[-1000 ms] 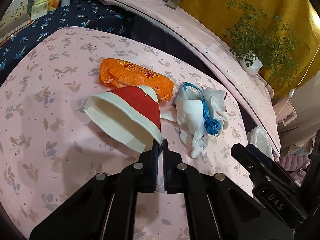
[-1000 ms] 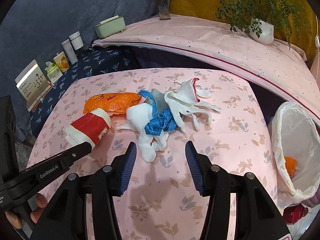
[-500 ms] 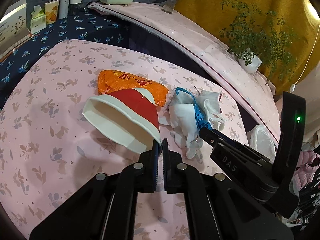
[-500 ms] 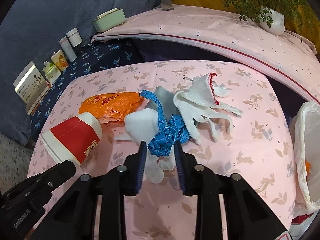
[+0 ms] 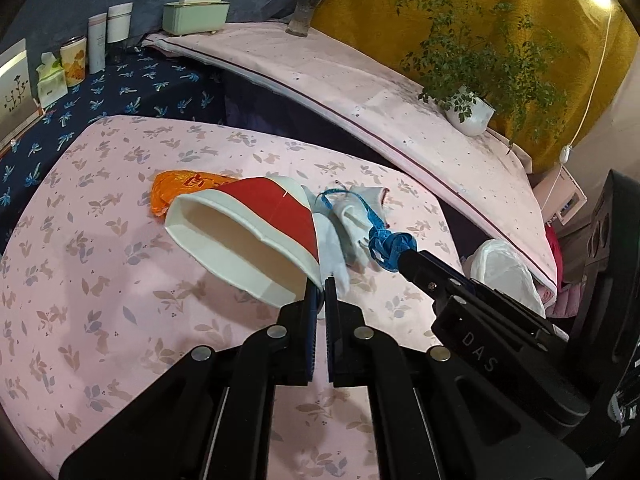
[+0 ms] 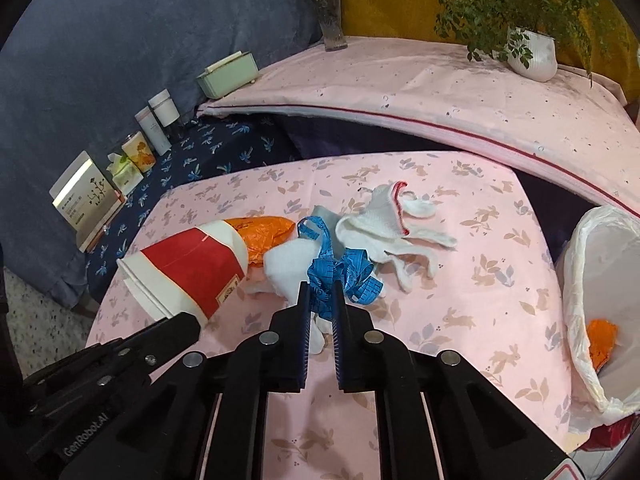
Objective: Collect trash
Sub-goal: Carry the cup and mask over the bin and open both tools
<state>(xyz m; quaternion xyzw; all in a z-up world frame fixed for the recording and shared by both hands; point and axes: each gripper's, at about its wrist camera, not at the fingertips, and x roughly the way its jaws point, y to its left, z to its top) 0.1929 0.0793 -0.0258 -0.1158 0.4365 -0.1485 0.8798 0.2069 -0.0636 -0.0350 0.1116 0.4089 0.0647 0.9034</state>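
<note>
Lifted, crushed red-and-white paper cup (image 5: 256, 240) overlaps crinkled orange wrapper (image 5: 176, 190).

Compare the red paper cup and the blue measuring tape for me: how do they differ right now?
The red paper cup is a stiff, squashed red-and-white cone, pinched at its rim by the left gripper. The blue measuring tape is a limp, tangled band; the right gripper has just been closing on it. The cup is far bulkier than the tape. Both are gripped over the pink tablecloth.
</note>
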